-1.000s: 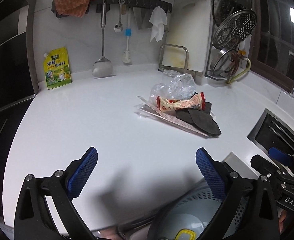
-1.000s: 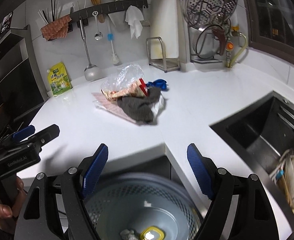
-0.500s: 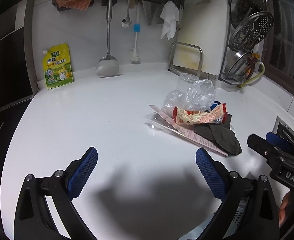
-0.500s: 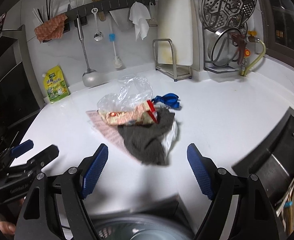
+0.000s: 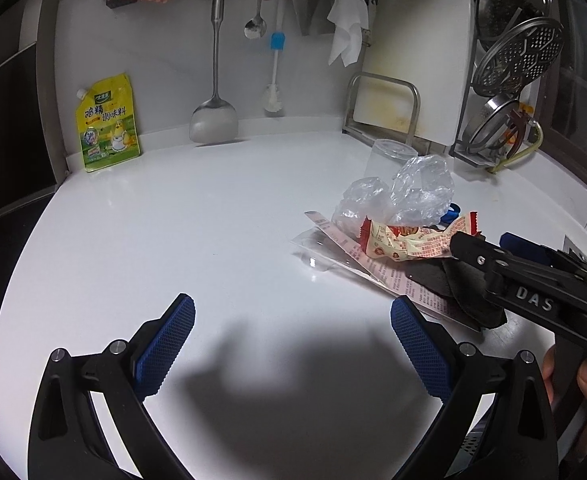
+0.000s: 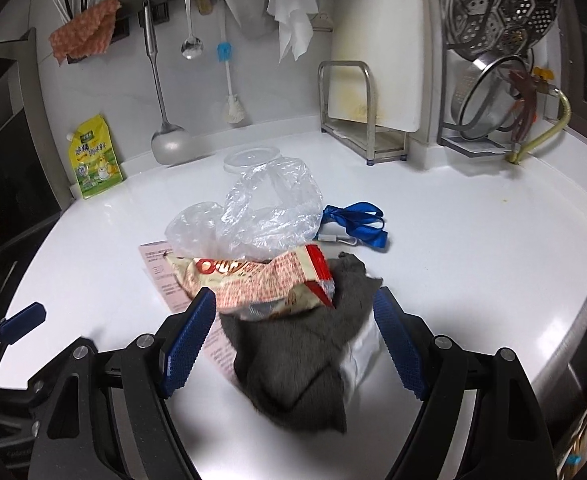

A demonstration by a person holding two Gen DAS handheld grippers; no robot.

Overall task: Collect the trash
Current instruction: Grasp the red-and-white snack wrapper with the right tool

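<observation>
The trash lay in one loose heap on the white countertop (image 6: 473,240), toward its right side and short of the sink edge. A crumpled clear plastic bag (image 6: 261,216) sat at the far side of the heap, a red-and-cream snack wrapper (image 6: 265,280) lay across the middle, and a grey cloth (image 6: 297,356) slumped at the near side over a printed paper sheet (image 6: 165,276) and some clear film. A blue lanyard (image 6: 357,224) trailed off just to the right of the bag, and a clear cup (image 6: 253,158) stood behind it.

The right gripper (image 6: 293,332) was spread wide and empty, with the grey cloth and the near end of the wrapper lying between its blue pads (image 6: 189,328); whether the pads touched the pile could not be told. The left gripper (image 5: 293,344) was also spread and empty, over bare counter well to the left of the heap.

The step in hand looked like a first grab by the right gripper. To do it well, the jaws probably needed to drop until the pads straddled cloth and wrapper together, then close low against the counter so the soft cloth bunched rather than slipped out. The flat paper sheet would likely stay behind and need an edge lifted separately. The light bag could skid away if nudged.
</observation>
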